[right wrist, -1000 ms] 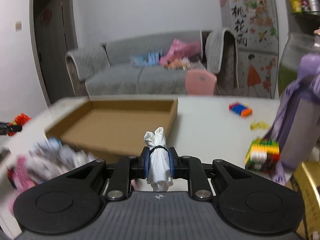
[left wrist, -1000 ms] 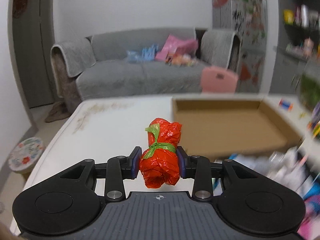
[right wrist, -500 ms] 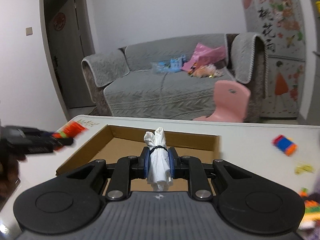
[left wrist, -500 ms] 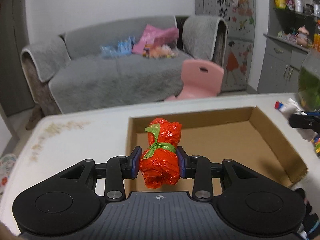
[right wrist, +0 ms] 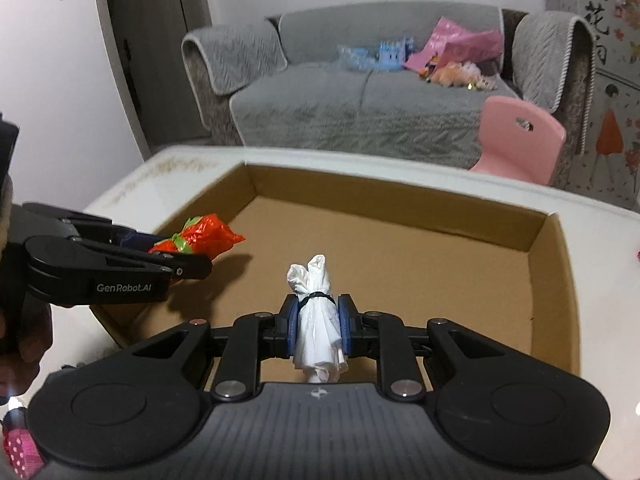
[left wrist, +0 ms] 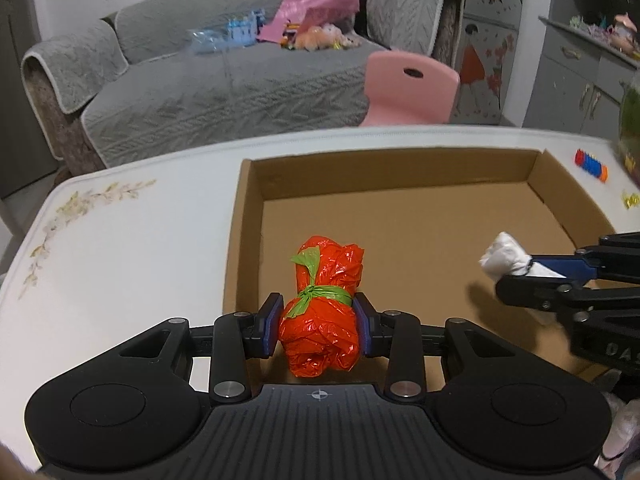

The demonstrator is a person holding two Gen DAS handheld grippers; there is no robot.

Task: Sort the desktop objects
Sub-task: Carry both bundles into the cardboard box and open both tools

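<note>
My left gripper (left wrist: 319,330) is shut on a red plastic bundle tied with a green band (left wrist: 324,312). It holds the bundle over the near left part of an open cardboard box (left wrist: 392,168). My right gripper (right wrist: 319,328) is shut on a white plastic bundle tied with a black band (right wrist: 318,320), held over the box's (right wrist: 554,292) near middle. The white bundle (left wrist: 502,258) and the right gripper (left wrist: 532,270) show at the right of the left wrist view. The red bundle (right wrist: 204,236) and the left gripper (right wrist: 180,258) show at the left of the right wrist view.
The box sits on a white table (left wrist: 120,248) with a flower print. A red, blue and orange toy block (left wrist: 591,165) and a small yellow piece (left wrist: 630,199) lie right of the box. A pink chair (left wrist: 408,88) and a grey sofa (left wrist: 240,80) stand behind the table.
Both grippers have moved in over the cardboard box, each still holding its bundle. The box now fills the middle of both views, and each gripper shows in the other's view.
</note>
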